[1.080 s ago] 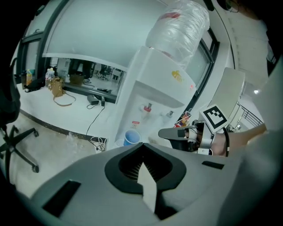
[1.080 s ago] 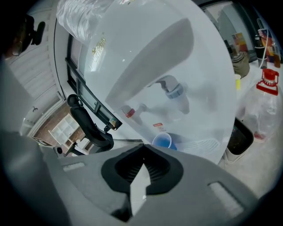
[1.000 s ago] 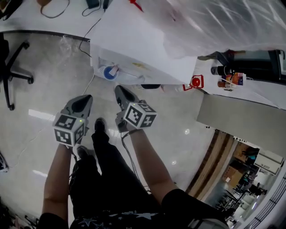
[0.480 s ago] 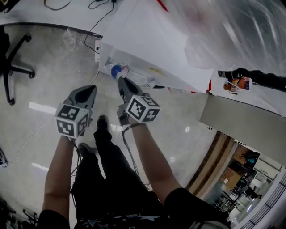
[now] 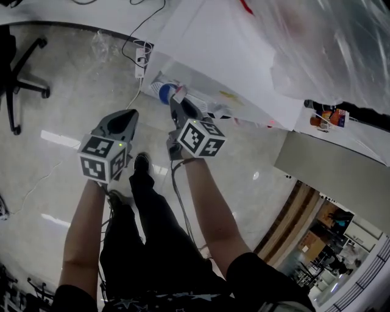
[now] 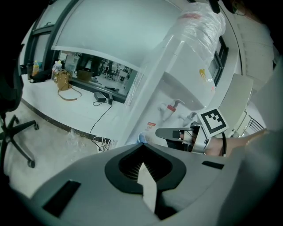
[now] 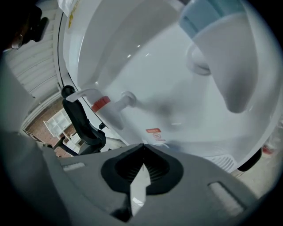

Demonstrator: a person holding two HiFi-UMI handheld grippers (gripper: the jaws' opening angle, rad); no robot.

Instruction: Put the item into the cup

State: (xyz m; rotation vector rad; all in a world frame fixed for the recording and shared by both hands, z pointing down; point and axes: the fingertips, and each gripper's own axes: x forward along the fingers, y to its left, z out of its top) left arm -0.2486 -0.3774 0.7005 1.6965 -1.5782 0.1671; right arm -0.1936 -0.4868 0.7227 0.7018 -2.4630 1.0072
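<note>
Blue-and-white cup (image 5: pixel 163 93) now sits nearer the right claw (image 5: pixel 178 105) than a second ago. That claw and the left claw (image 5: pixel 130 114) are both closed tight and empty, so no item is in hand yet.

Stands on the floor (image 5: pixel 55 140), facing a water dispenser (image 5: pixel 244 67) at far centre, with a plastic-wrapped bottle (image 5: pixel 329 42) on top of it. Holds the left hand-held gripper (image 5: pixel 131 114) just left of the right hand-held gripper (image 5: pixel 176 102), the two apart, both above the floor. Points the right one at a cup (image 5: pixel 163 92) at the dispenser's front, just beyond its tips, near the taps (image 7: pixel 119 102). Has an office chair (image 5: pixel 18 91) well to the left, a power strip (image 5: pixel 141 58) on the floor left of the dispenser, and a table (image 5: pixel 91 15) farther off.
</note>
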